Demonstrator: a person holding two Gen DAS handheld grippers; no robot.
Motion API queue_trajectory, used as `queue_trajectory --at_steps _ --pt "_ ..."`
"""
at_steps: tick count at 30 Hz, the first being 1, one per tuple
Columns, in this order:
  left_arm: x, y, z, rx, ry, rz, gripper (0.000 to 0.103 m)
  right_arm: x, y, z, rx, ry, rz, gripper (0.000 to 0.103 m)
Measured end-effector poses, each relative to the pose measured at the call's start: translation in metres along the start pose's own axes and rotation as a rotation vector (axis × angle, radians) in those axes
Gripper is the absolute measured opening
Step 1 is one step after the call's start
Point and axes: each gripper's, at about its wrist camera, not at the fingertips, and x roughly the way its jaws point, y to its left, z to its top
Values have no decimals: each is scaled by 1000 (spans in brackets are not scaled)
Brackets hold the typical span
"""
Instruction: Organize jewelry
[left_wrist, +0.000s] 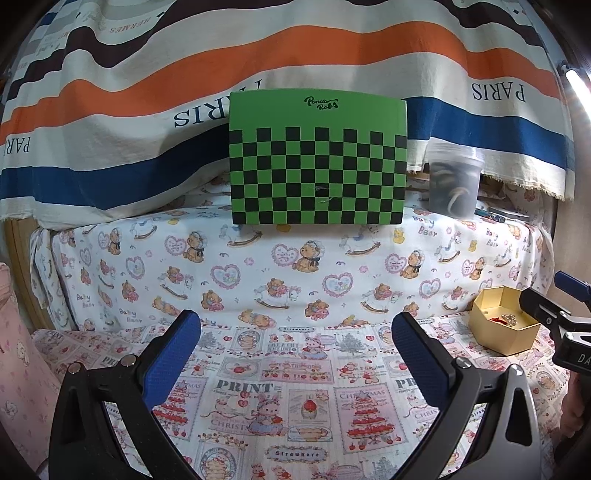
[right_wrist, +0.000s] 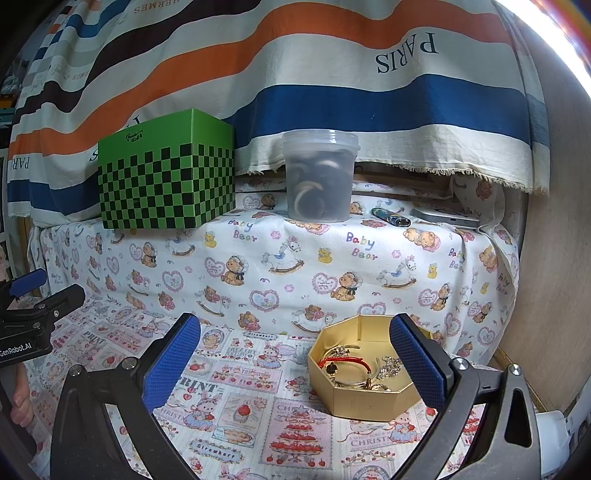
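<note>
A gold octagonal box (right_wrist: 364, 400) sits on the printed cloth at the right, holding a red cord bracelet (right_wrist: 341, 361), silver bangles and a chain. My right gripper (right_wrist: 295, 354) is open just in front of the box, its right finger overlapping the box's right side. The same gold box (left_wrist: 504, 338) shows at the far right of the left wrist view, with the other gripper's black arm over its right edge. My left gripper (left_wrist: 295, 350) is open above bare cloth, holding nothing. A green checkered box (left_wrist: 317, 158) stands on the raised ledge behind.
On the ledge, a lidded translucent tub (right_wrist: 319, 175) stands right of the green checkered box (right_wrist: 166, 173), then a small dark device (right_wrist: 391, 218) and a flat silver item (right_wrist: 447, 218). A striped cloth hangs behind. A hand (right_wrist: 20, 402) holds the other gripper at the left.
</note>
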Motion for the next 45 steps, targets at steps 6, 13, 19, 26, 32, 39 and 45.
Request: queue_trajectory --at_steps 6,13,19,26,32,39,45 --pt "0 0 0 -1 0 1 103 0 0 0 -1 1 -3 103" --pt "0 0 0 -1 1 1 103 1 0 0 2 3 -4 103" --pt "1 0 0 -3 4 -2 103 1 0 0 1 4 -4 103" --pt "1 -2 -1 0 1 -2 103 1 0 0 1 4 -4 103" --pt "1 -1 -1 2 1 -2 103 1 0 0 1 3 -4 103" --pt "1 -1 0 3 3 -7 103 1 0 0 1 4 -5 103" --pt "-1 -4 -1 13 -5 -21 103 2 1 0 -1 5 -5 103"
